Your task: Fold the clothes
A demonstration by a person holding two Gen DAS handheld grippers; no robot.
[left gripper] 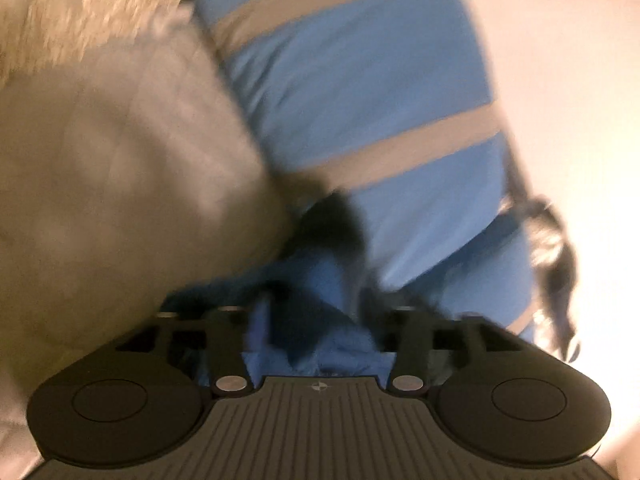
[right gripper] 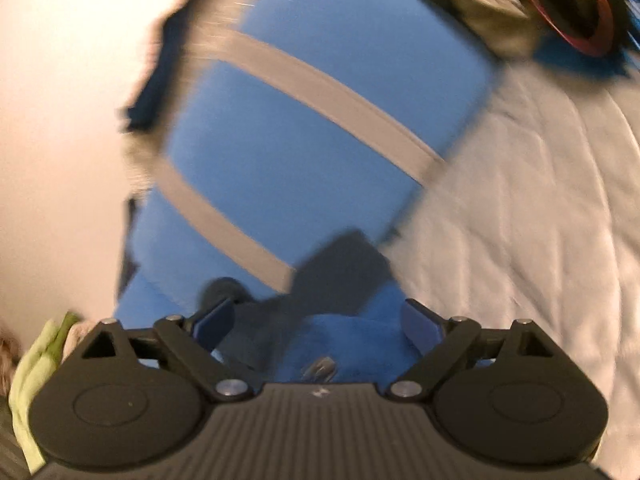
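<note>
Bunched blue fabric with wide grey stripes [right gripper: 320, 120], the garment, lies spread on a pale quilted bed cover [right gripper: 520, 200], its near edge crumpled between both sets of tongs. Right tongs [right gripper: 320, 320] stand spread wide, pads off the cloth; left tongs [left gripper: 316, 320] are parted too, blurred, grasping nothing.

Motion blur smears the blue garment [left gripper: 360, 92] and hides the left tongs' [left gripper: 316, 312] fingertips in its folds.
</note>
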